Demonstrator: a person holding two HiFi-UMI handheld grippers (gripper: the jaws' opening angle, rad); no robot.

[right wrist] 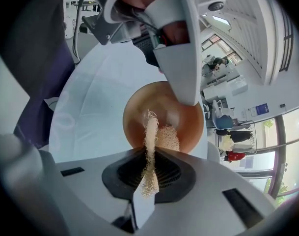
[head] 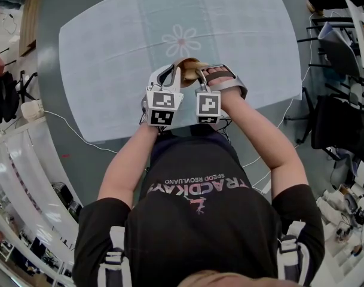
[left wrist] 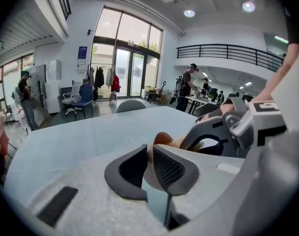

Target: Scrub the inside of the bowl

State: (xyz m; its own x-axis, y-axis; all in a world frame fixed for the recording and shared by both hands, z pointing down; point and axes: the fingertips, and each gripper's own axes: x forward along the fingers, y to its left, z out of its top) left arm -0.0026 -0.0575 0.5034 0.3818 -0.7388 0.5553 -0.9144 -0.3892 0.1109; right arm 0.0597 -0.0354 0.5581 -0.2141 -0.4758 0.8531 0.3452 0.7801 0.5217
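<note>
A brown bowl (head: 189, 66) is held up over the table between both grippers. My left gripper (head: 171, 72) is shut on the bowl's rim (left wrist: 163, 138); the thin wall stands between its two dark pads (left wrist: 170, 168). In the right gripper view the bowl's inside (right wrist: 137, 113) faces me, tilted, with the left gripper (right wrist: 182, 63) clamped on its far rim. My right gripper (right wrist: 150, 162) is shut on a pale, fibrous scrub pad (right wrist: 151, 136). The pad's free end reaches into the bowl and lies against its lower inside wall. In the head view the right gripper (head: 201, 75) sits just right of the bowl.
A white tablecloth (head: 110, 52) with a flower print covers the grey table (head: 50, 70) below. Dark chairs (head: 337, 124) stand at the right, shelves and cables (head: 32, 154) at the left. People stand (left wrist: 187, 87) far across the hall.
</note>
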